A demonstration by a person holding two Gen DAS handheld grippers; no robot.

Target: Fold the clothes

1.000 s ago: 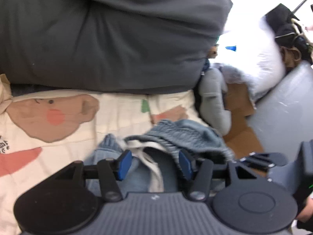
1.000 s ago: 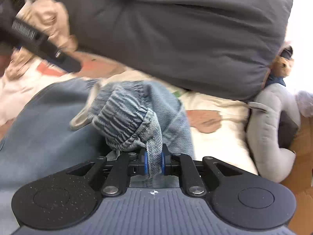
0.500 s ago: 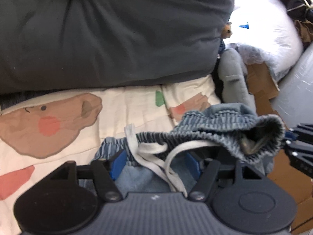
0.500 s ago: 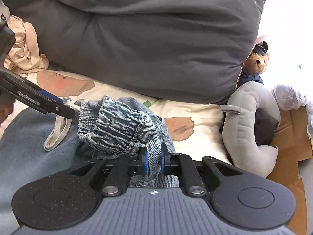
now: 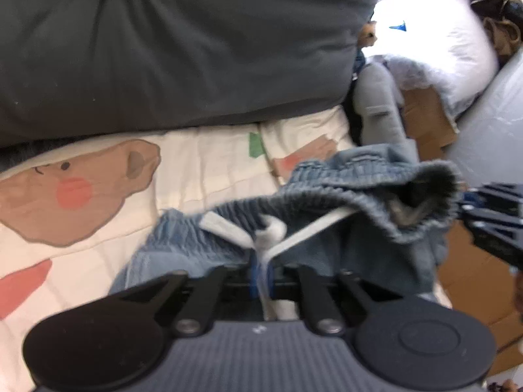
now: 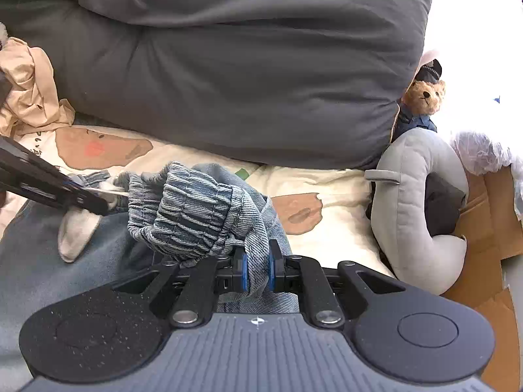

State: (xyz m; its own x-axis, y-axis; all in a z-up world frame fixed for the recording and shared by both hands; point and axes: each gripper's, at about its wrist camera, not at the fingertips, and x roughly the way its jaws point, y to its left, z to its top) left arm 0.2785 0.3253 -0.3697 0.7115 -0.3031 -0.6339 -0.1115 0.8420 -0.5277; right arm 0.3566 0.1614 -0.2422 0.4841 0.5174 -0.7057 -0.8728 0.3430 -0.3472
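Since a second ago the left gripper (image 5: 260,272) has pinched shut on the white drawstring (image 5: 307,232), while the right gripper (image 6: 256,269) stays clamped on the denim waistband (image 6: 193,215) — the jeans' waist bunches between them on the bed, its long axis running left-right.

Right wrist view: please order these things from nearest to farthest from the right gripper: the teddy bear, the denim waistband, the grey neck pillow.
1. denim waistband: clamped in the right gripper, bunched just left of it.
2. grey neck pillow: to the right, lying at the bed's edge.
3. teddy bear: farthest, upper right, behind the neck pillow, beside the dark grey cushion.
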